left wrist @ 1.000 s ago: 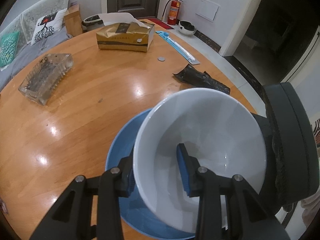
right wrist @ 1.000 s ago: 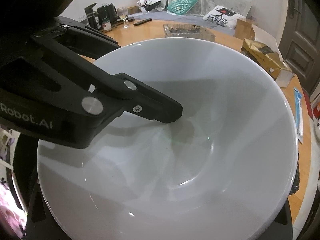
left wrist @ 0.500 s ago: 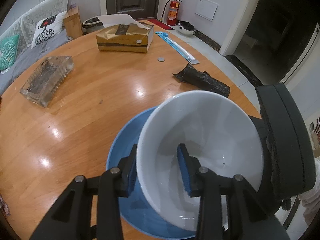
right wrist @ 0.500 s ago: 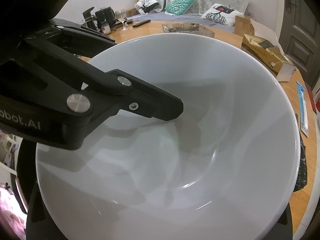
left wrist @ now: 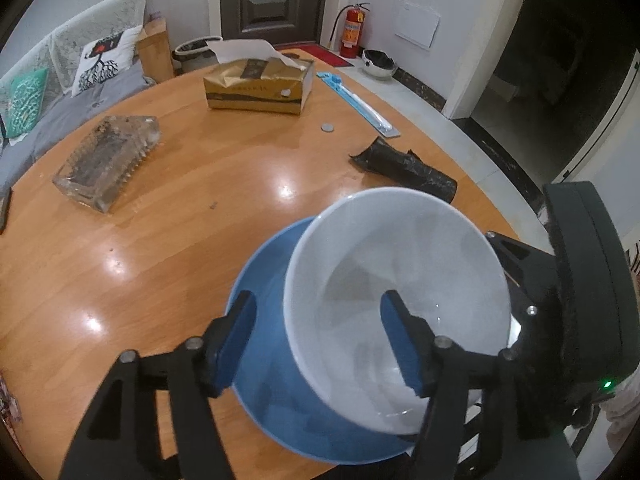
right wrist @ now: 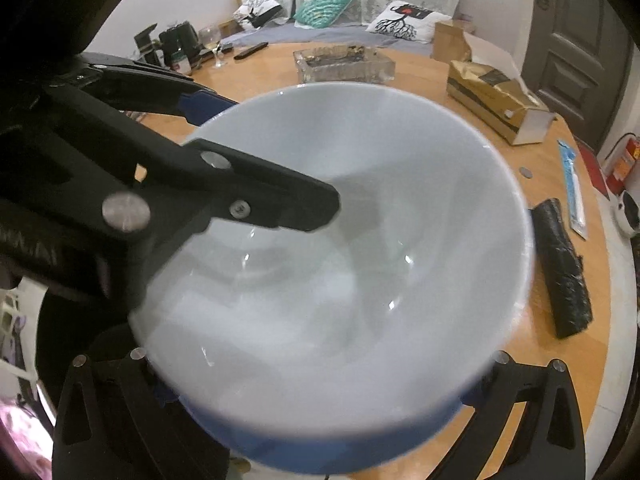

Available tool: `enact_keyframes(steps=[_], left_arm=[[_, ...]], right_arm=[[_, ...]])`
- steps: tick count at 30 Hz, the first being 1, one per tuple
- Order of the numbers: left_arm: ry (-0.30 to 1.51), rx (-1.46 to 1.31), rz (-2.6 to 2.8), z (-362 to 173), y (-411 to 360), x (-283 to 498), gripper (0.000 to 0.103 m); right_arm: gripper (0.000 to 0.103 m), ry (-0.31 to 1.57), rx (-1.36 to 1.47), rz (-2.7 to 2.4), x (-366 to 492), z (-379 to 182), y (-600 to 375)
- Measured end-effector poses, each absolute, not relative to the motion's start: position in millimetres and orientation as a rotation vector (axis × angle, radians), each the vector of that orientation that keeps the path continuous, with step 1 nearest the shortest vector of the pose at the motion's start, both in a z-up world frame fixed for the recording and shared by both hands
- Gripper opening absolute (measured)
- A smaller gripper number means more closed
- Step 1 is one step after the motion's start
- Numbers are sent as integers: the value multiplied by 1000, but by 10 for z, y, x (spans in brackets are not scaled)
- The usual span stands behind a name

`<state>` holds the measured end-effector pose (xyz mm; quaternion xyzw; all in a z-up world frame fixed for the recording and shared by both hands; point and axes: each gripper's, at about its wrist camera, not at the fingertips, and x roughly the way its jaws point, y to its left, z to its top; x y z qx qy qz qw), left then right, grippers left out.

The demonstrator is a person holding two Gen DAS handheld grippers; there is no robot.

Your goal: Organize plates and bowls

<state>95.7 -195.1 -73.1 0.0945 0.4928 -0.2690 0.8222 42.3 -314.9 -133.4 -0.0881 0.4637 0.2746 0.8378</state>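
A white bowl [left wrist: 396, 280] sits tilted on a blue plate [left wrist: 276, 384] near the front edge of the round wooden table [left wrist: 180, 220]. My left gripper [left wrist: 320, 344] is open; its fingers straddle the bowl's near rim, one outside and one inside, with a gap on the outside. In the right wrist view the white bowl [right wrist: 360, 264] fills the frame, with the blue plate [right wrist: 288, 452] under it. My right gripper's fingers [right wrist: 532, 396] flank the bowl and plate below; its tips are hidden.
A glass ashtray [left wrist: 108, 160], a gold tissue box [left wrist: 258, 86], a coin [left wrist: 327, 127], a blue packaged toothbrush [left wrist: 360, 102] and a black roll [left wrist: 404, 166] lie on the table. A sofa with cushions [left wrist: 60, 80] stands behind.
My left gripper has opened from its grip on the bowl's rim. The bowl has tipped and shifted right on the blue plate.
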Motion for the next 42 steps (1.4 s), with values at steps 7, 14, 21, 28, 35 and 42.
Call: enact_keyframes(steps=[7,14,21,28,35,42], left_arm=[[1017,165,-558,-529,-1786,847,86],[967,107,-527,-287,-1504,711,99],[894,82,-445,-125,-1232,555,102],[815,61,-308,-32,-961,425,102],[688,59,-198,99,-754,243,102],[578,62,-130,195,-621,87,102]], right_arm=[[102,927,-216,560,189,-1098,-3204],[102,838,-212,551,-72,-731,-3216],[102,735,-178,484,-173,-419,-3238],[102,662,-127,435,-185,-250,-3203],[102,595,-122,394,-162,-132,-3169],[102,533,-56,377,-154,-40,-3194]])
